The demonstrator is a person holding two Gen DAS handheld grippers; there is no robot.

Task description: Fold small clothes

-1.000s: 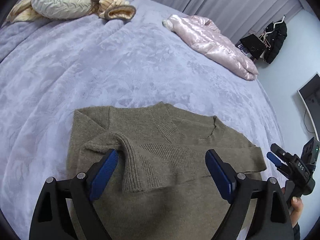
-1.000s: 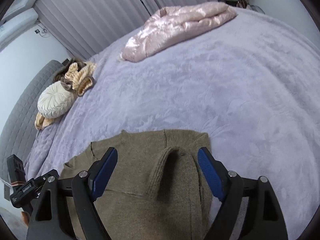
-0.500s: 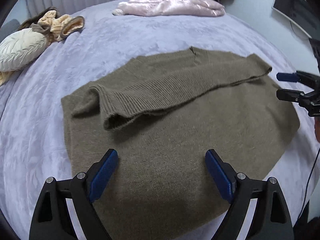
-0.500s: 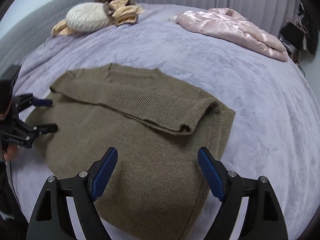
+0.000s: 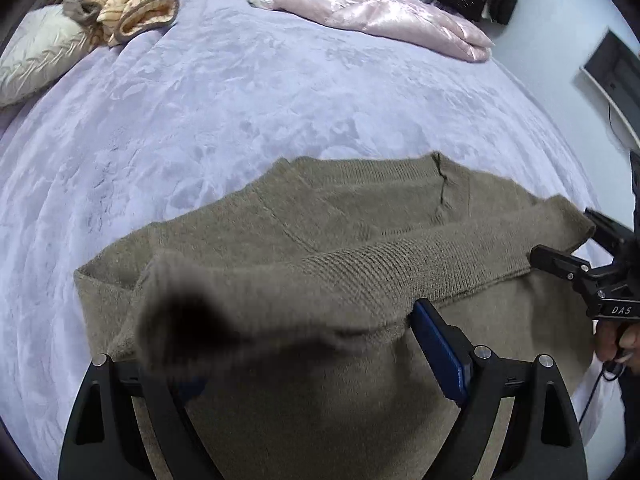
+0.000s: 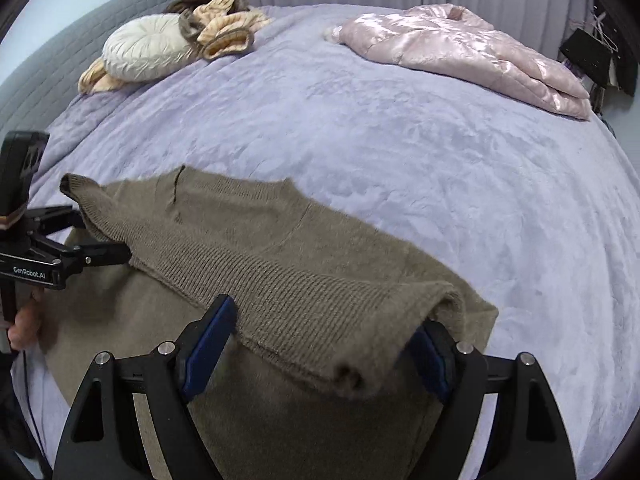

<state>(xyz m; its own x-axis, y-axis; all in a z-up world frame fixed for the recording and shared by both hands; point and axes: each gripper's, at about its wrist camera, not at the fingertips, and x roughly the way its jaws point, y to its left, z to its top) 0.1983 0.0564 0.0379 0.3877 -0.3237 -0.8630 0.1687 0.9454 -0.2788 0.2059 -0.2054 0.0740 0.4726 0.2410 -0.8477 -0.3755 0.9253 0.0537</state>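
Both my tongs, left gripper (image 5: 308, 344) and right gripper (image 6: 320, 340), stand spread astride the folded top edge of the olive sweater (image 6: 280, 248) on the bed (image 6: 400, 140), ready to pinch.

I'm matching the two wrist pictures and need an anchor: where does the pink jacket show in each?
Left wrist view: the pink jacket lies at the top, right of centre, on the far side of the bed.
Right wrist view: the pink jacket lies at the upper right, on the far side of the bed.
Shared landmark: the round cream cushion, upper left in both.
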